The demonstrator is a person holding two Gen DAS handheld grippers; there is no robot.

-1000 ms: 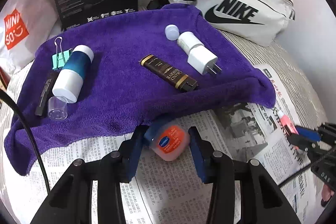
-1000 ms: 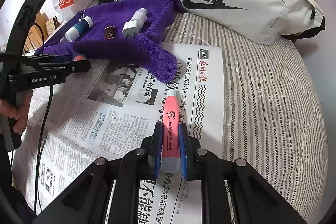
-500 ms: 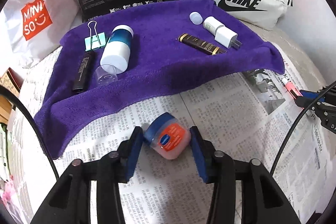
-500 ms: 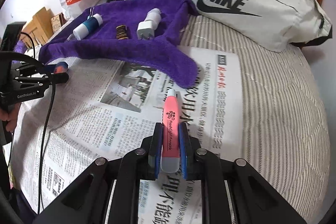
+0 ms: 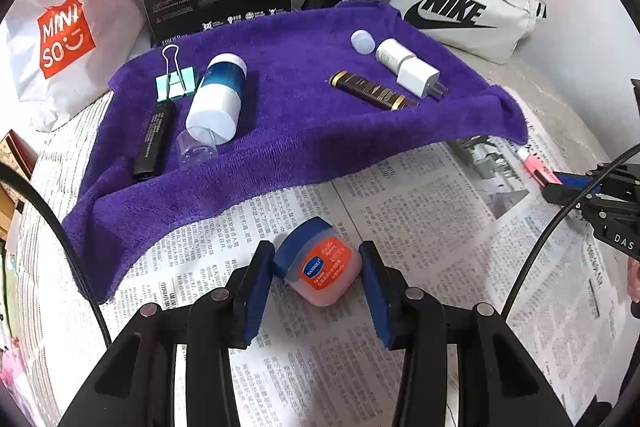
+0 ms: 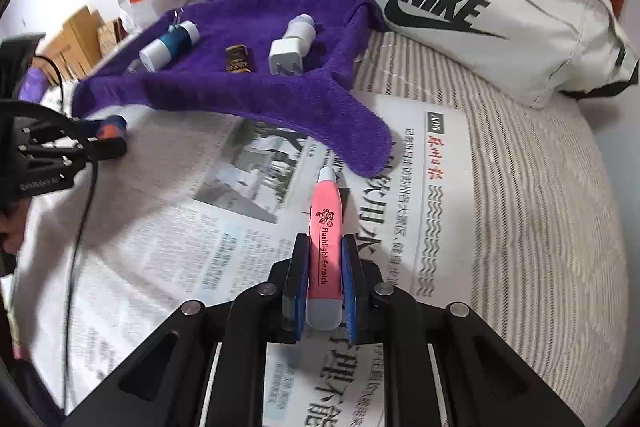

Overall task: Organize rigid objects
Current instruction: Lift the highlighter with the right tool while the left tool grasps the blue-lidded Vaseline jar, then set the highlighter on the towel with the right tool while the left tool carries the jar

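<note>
Between closing left gripper [image 5: 318,269] pads — balm jar [image 5: 320,267]

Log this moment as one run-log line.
left gripper: closing on small blue-lidded orange lip-balm jar | right gripper: shut on pink flashlight pen | purple towel: other items

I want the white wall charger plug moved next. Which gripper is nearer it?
Right, probably. The right gripper holds a pink pen below the white charger plug; the left gripper sits farther off, closing around a balm jar.

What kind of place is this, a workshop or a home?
Most likely a home, probably a bed used as a work surface: striped bedding lies under the newspaper, with a Nike bag and a Miniso shopping bag behind the purple towel.
</note>
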